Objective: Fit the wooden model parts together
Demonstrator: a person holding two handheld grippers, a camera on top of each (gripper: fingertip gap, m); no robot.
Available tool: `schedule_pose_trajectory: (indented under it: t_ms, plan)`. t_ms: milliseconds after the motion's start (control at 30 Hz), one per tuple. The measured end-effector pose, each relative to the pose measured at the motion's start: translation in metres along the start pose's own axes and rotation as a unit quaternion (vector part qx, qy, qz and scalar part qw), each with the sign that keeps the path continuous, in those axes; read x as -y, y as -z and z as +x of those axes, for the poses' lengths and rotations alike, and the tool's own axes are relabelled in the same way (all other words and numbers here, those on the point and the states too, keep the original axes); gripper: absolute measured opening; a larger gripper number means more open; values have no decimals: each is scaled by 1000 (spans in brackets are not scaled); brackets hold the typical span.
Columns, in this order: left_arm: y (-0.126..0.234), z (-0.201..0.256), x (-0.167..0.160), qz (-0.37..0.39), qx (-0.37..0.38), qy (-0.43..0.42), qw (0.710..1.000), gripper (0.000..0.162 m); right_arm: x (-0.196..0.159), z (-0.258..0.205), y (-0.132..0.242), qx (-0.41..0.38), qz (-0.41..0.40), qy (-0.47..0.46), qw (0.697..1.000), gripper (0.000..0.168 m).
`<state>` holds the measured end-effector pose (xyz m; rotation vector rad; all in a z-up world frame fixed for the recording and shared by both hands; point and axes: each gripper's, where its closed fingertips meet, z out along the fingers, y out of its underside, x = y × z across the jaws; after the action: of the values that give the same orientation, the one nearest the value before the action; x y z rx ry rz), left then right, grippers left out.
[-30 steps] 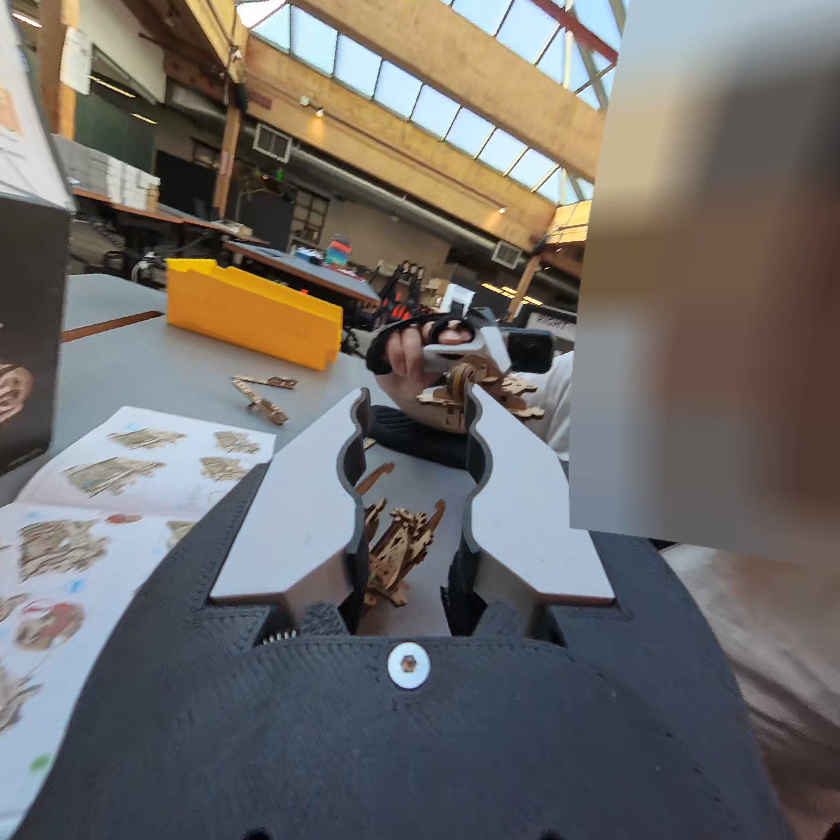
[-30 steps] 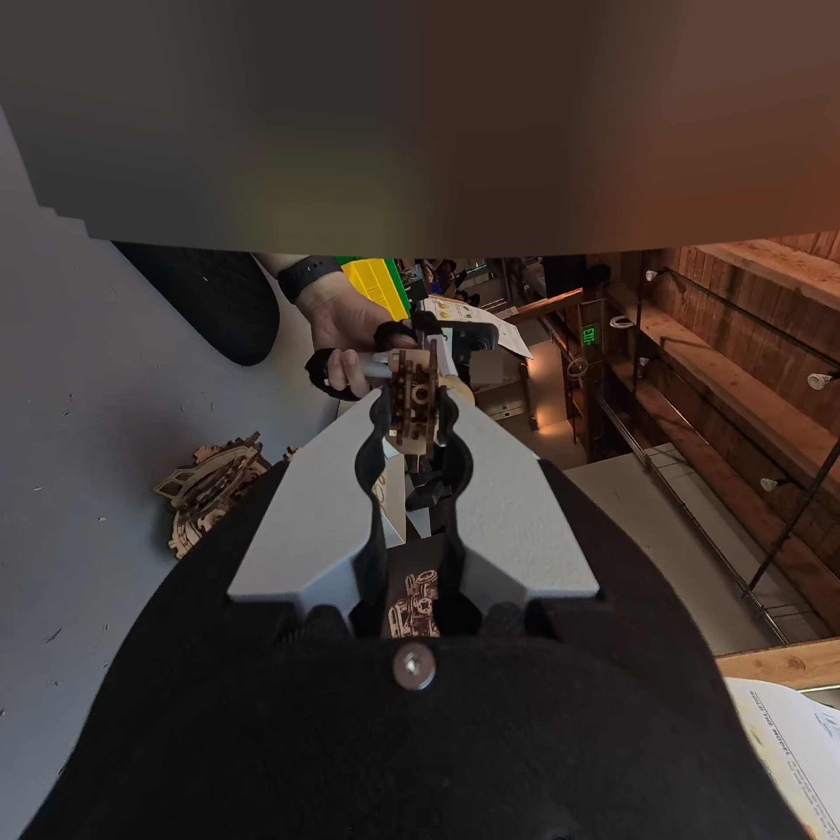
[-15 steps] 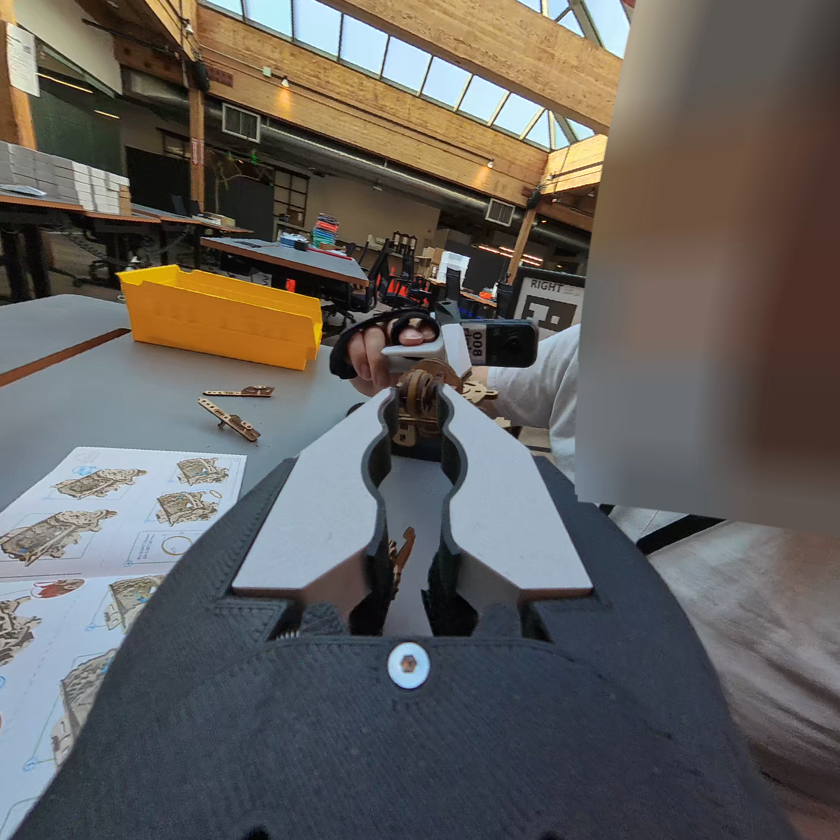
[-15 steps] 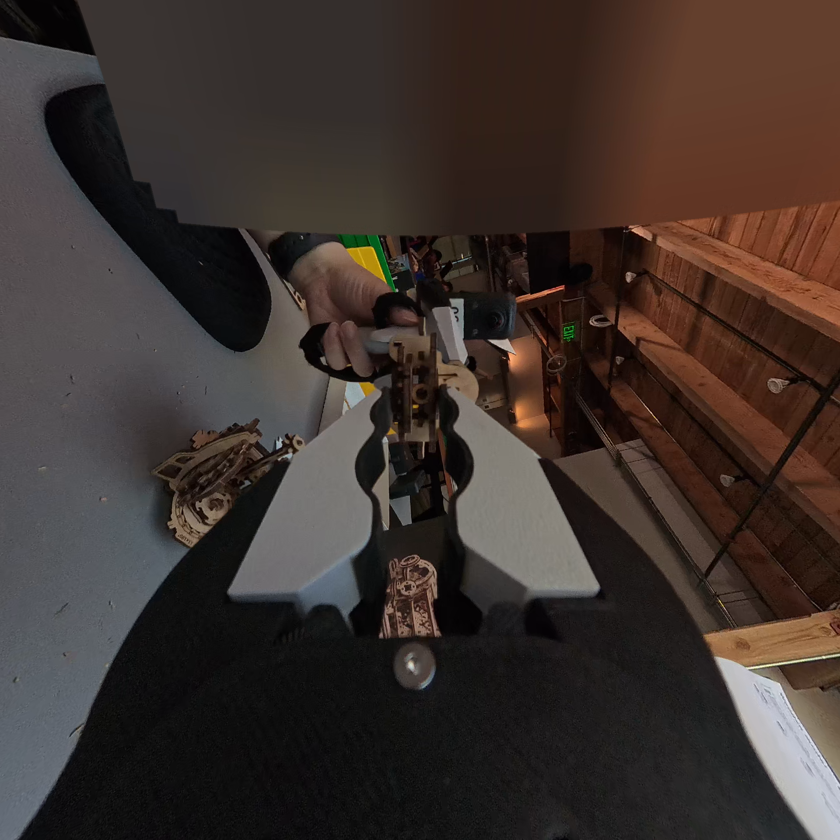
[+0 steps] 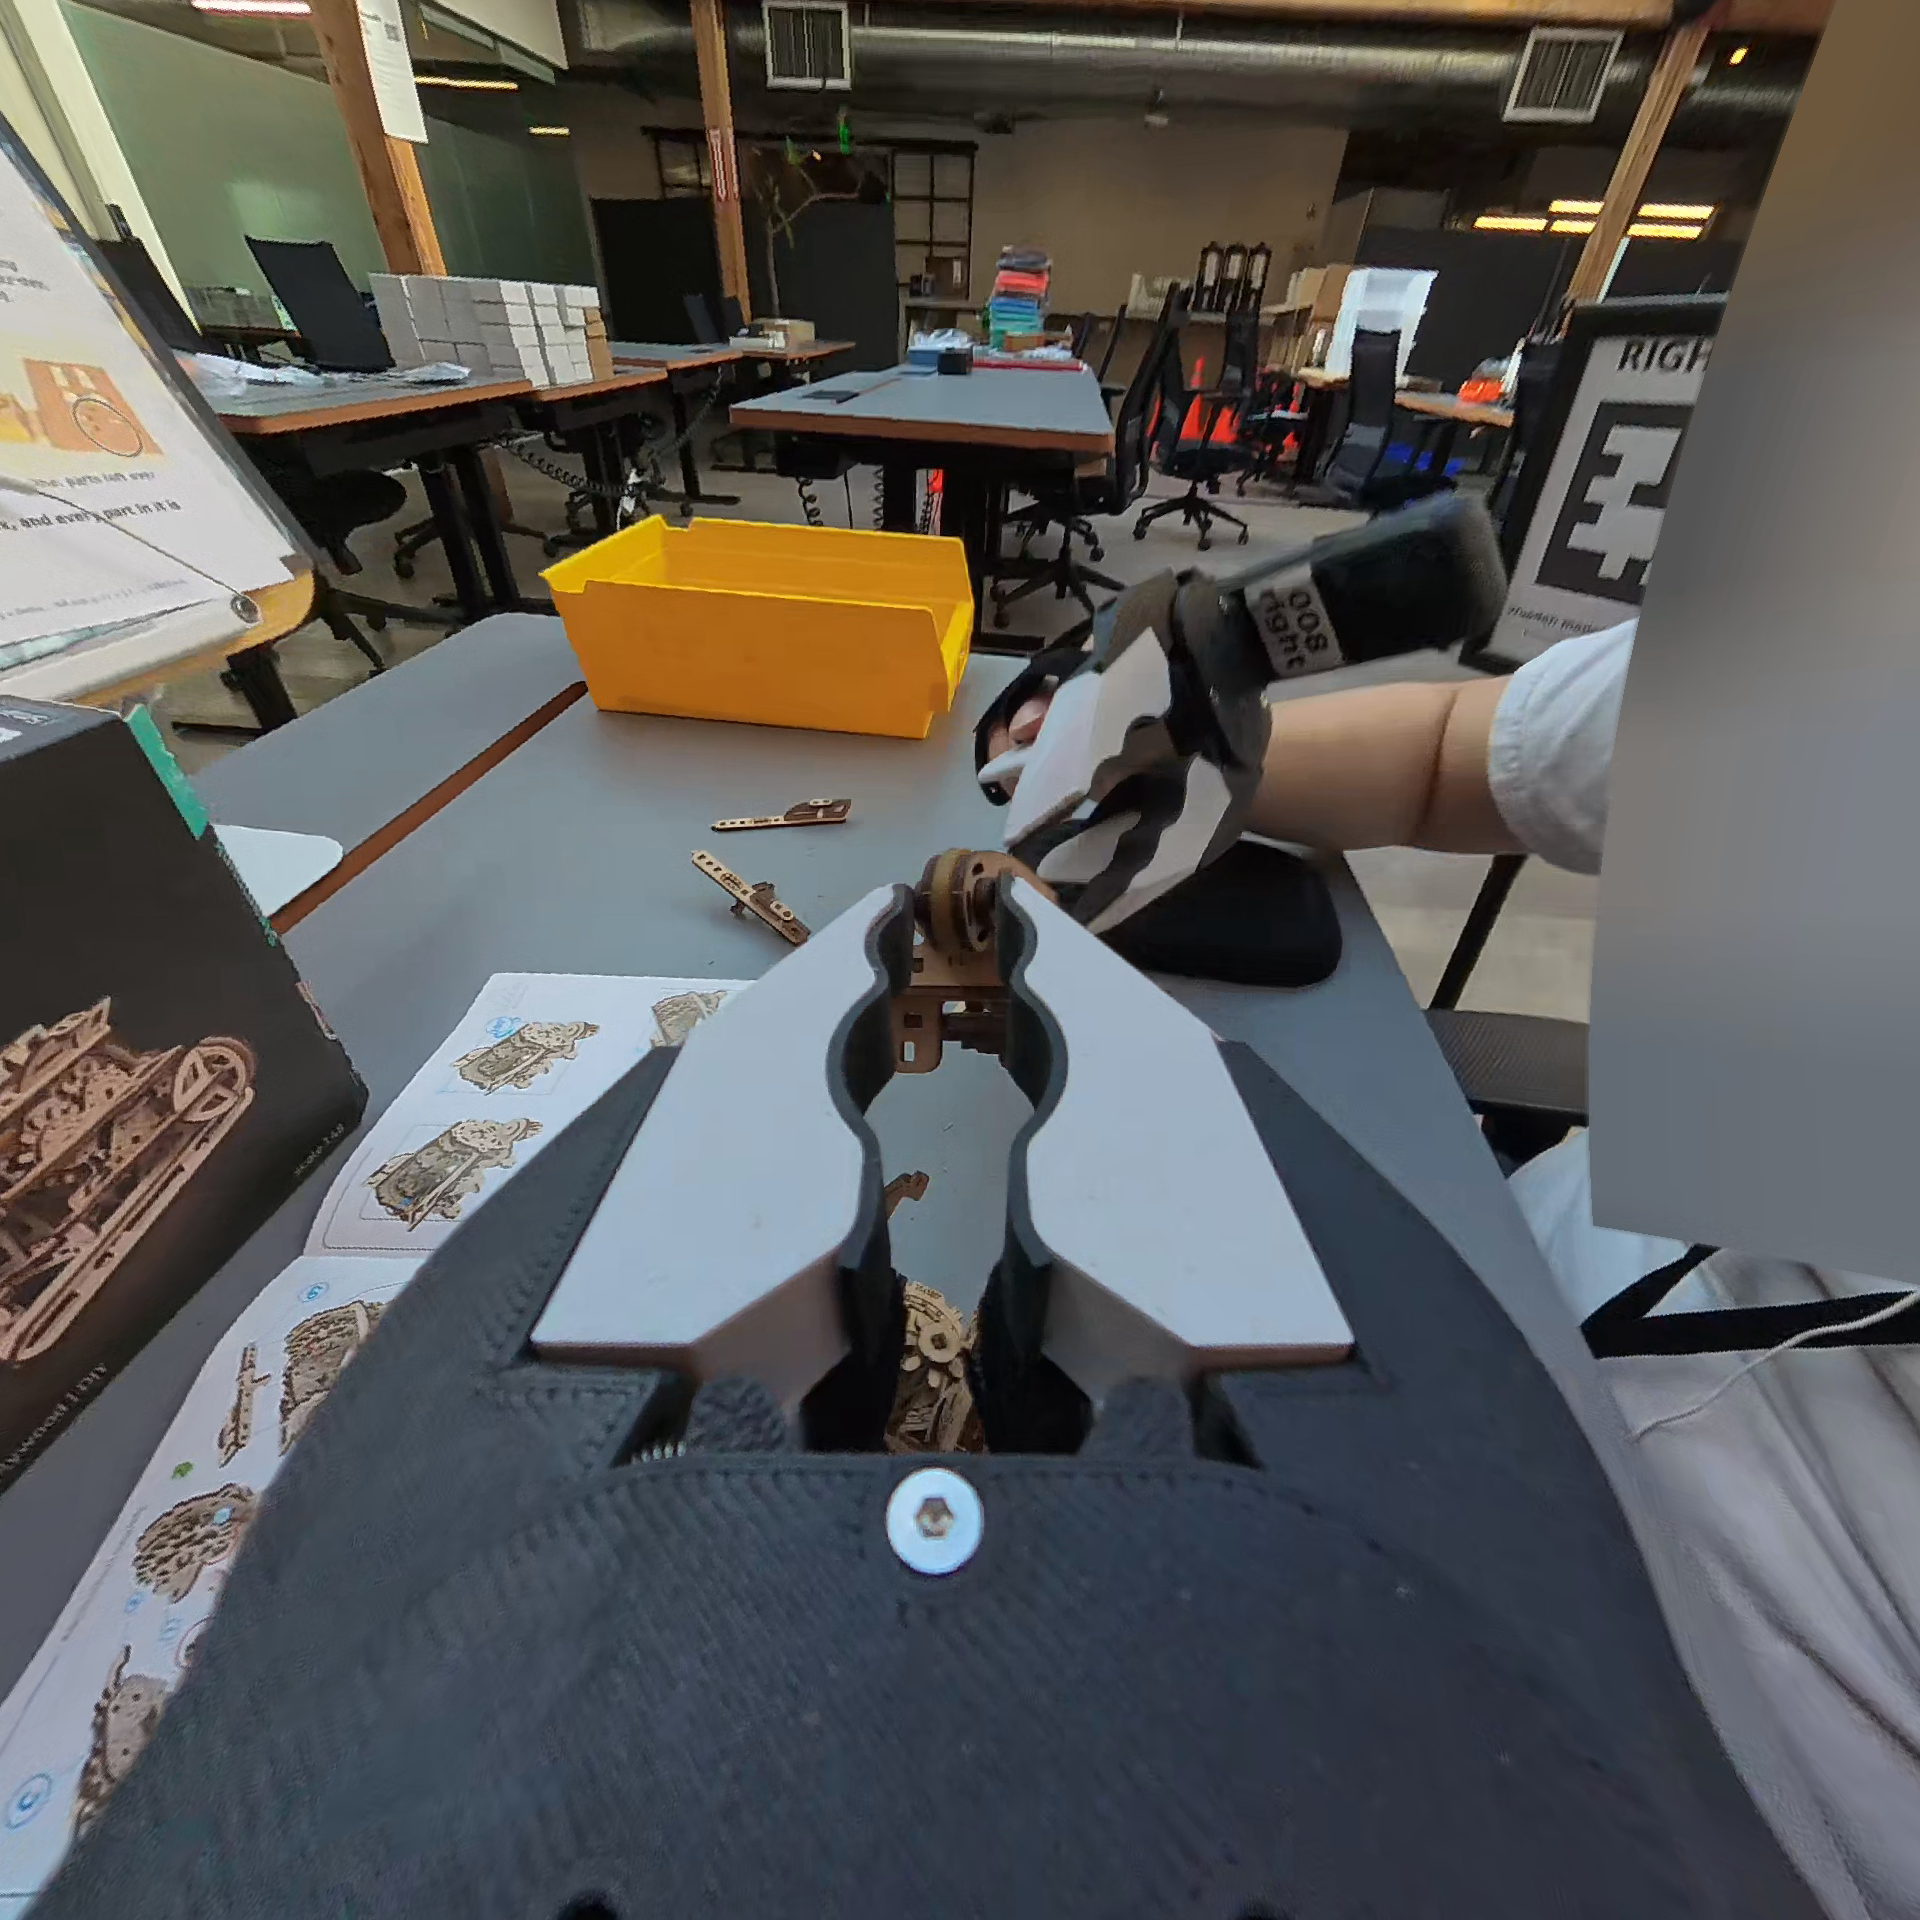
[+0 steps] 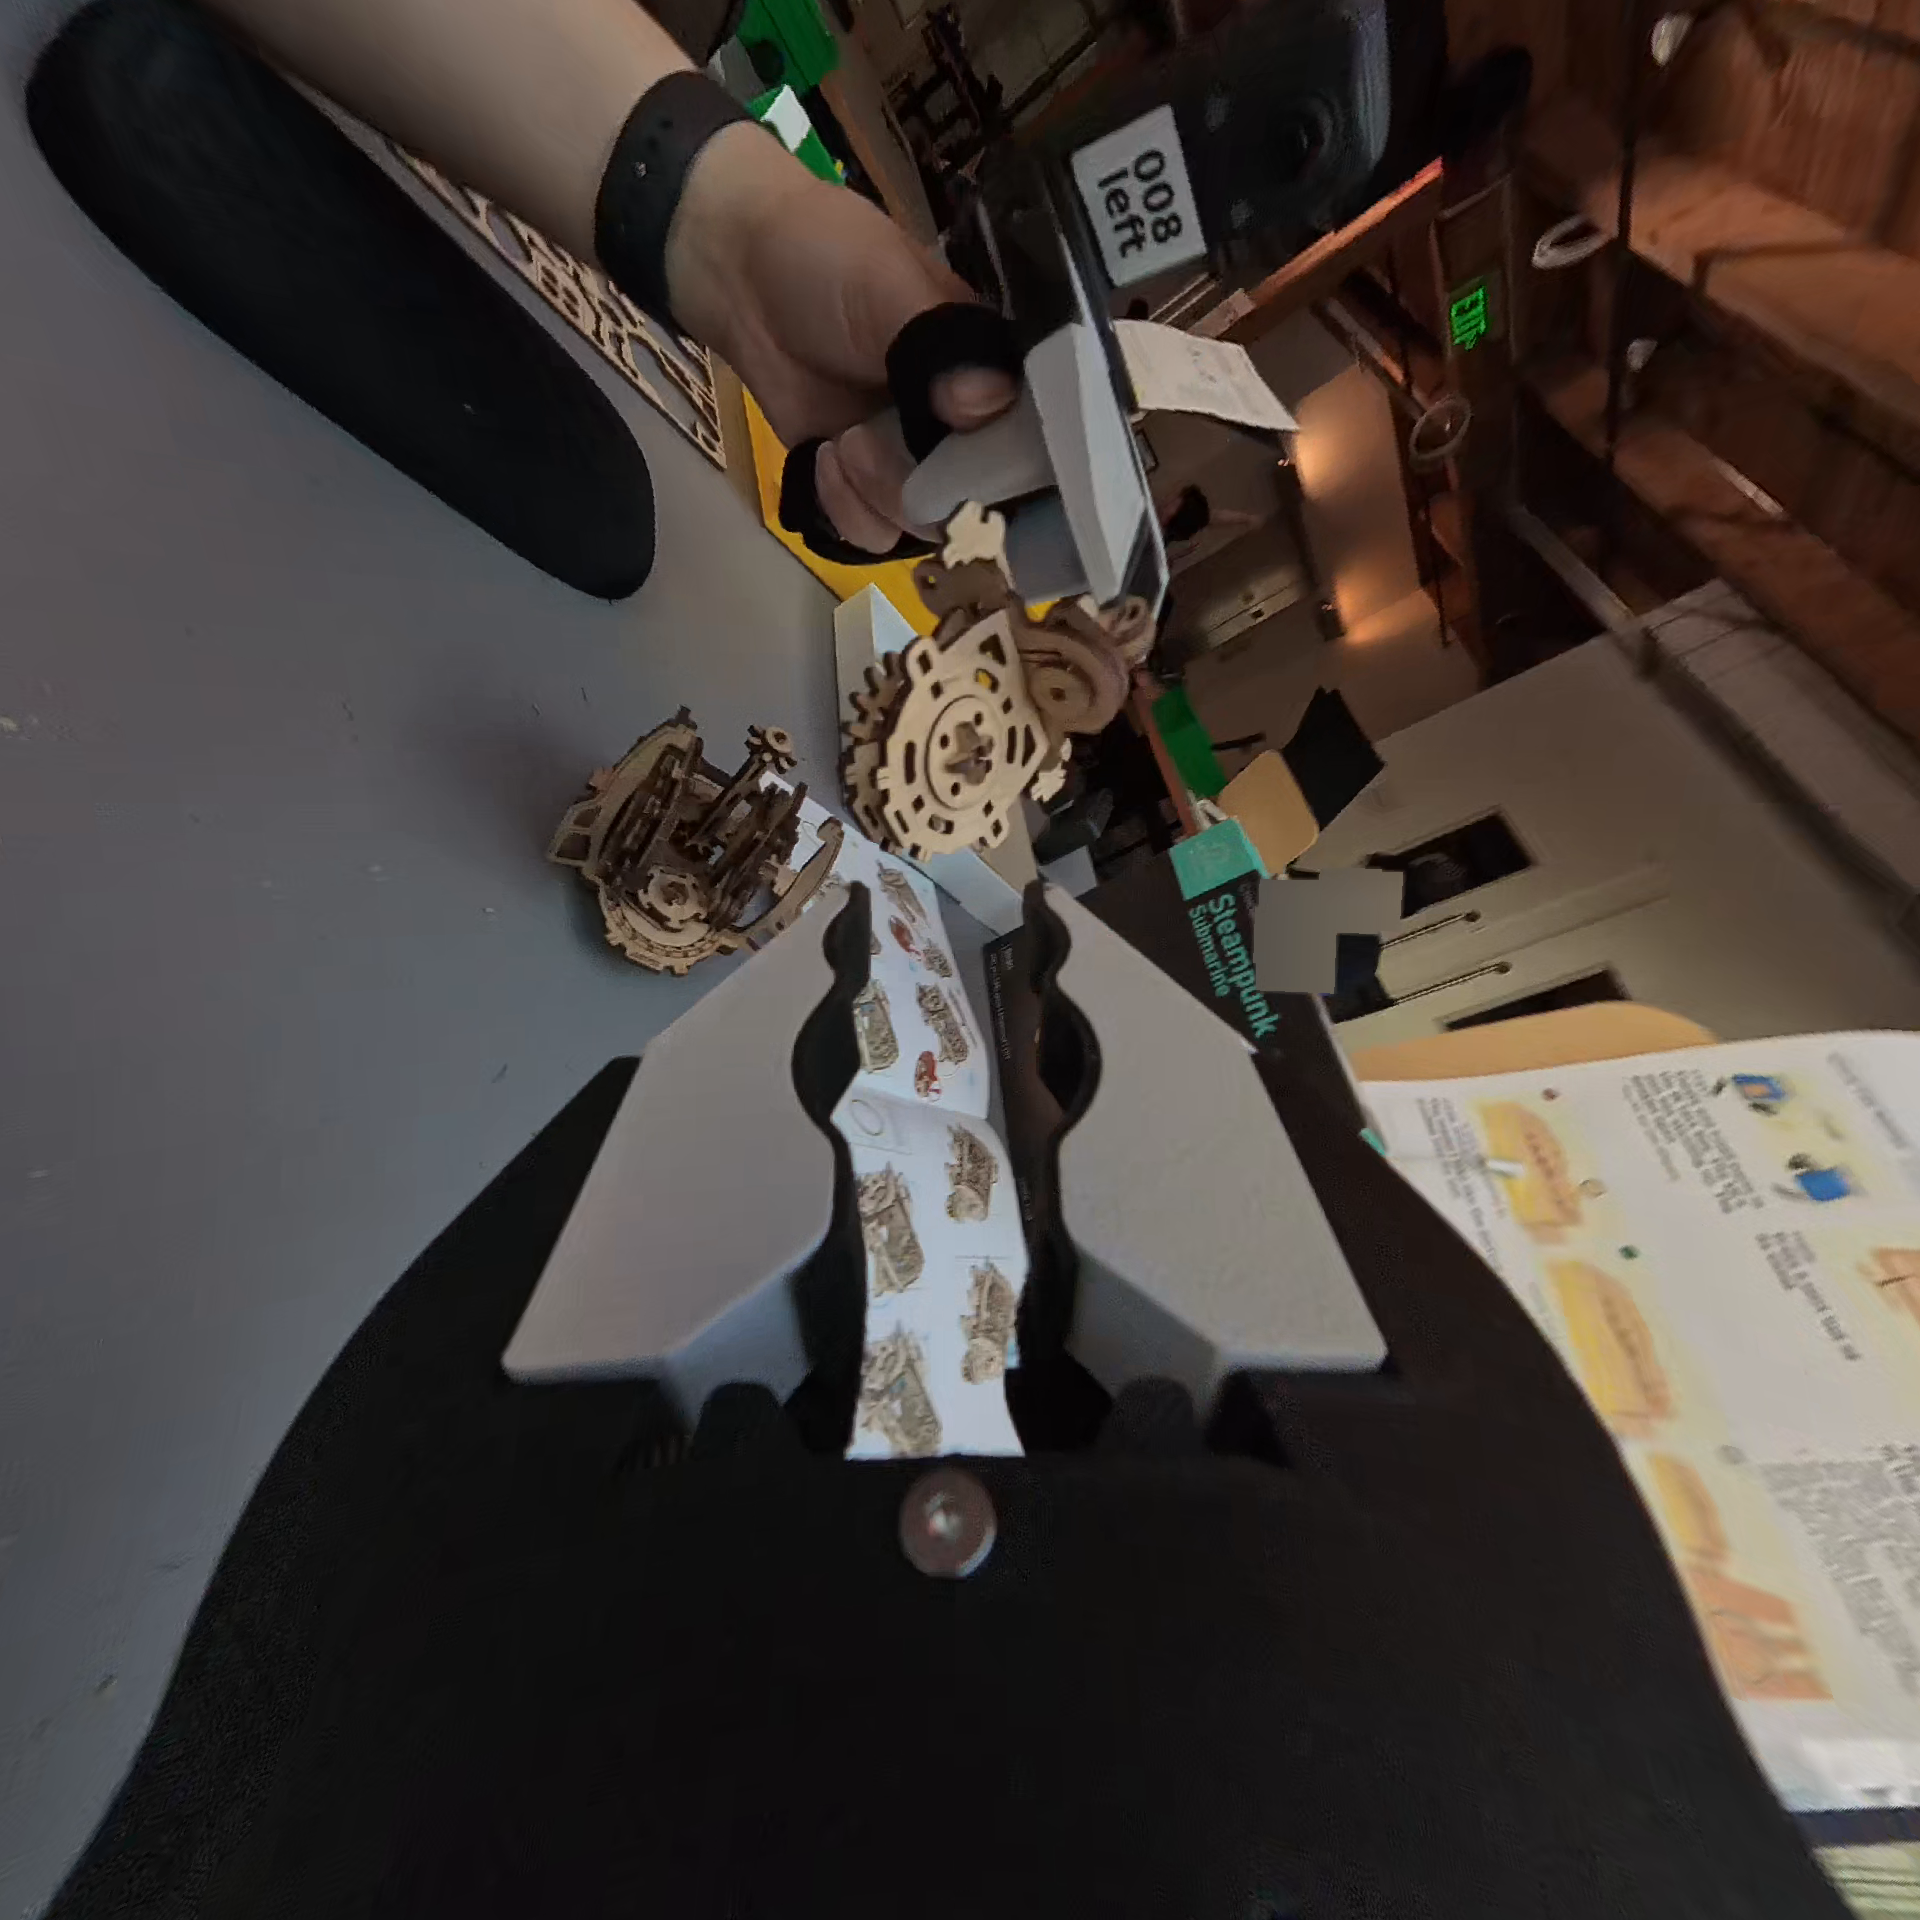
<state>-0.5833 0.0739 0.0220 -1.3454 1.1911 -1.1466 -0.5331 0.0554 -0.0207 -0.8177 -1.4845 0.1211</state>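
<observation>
In the left wrist view my left gripper (image 5: 956,920) is shut on a small wooden gear assembly (image 5: 961,894), pads pressed on both sides, held above the grey table (image 5: 540,831). The right wrist view shows the same assembly (image 6: 956,748) hanging from the left gripper's fingers (image 6: 1081,468). My right gripper (image 6: 948,914) is open and empty, a little short of the assembly. It also shows in the left wrist view (image 5: 1122,800), open, just behind and to the right of the assembly. A second wooden sub-assembly (image 6: 675,852) rests on the table.
A yellow bin (image 5: 769,623) stands at the table's far side. Two loose wooden strips (image 5: 748,883) lie before it. An instruction booklet (image 5: 499,1101) and a black box (image 5: 125,1039) are on the left. A black pad (image 5: 1236,925) lies on the right. Spacing between my two grippers at the tips: around 8 cm.
The right gripper held the gear assembly; the left gripper shut on it, then the right gripper opened and drew back. The assembly is now in the left gripper alone, lowered toward the table.
</observation>
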Motion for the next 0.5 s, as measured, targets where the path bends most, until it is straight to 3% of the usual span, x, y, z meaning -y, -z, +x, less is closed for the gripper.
schedule_pose_trajectory:
  t_ms: [67,133,200,267,367,500]
  plan:
    - [-11,2,-7,-31,15,-31,999,12,2,10,9,15,1,-148,989,32]
    - [-24,7,-15,-61,23,-65,996,13,14,19,10,57,7,-299,952,59]
    - [-37,9,-24,-99,36,-94,990,13,28,22,7,108,14,-399,910,65]
    - [-49,12,-33,-130,43,-121,983,13,28,18,3,144,-9,-438,887,54]
    - [-63,19,-42,-156,43,-142,977,13,3,8,-2,147,-75,-423,891,48]
    - [-71,23,-50,-182,44,-160,969,13,-17,-16,2,182,-113,-442,871,41]
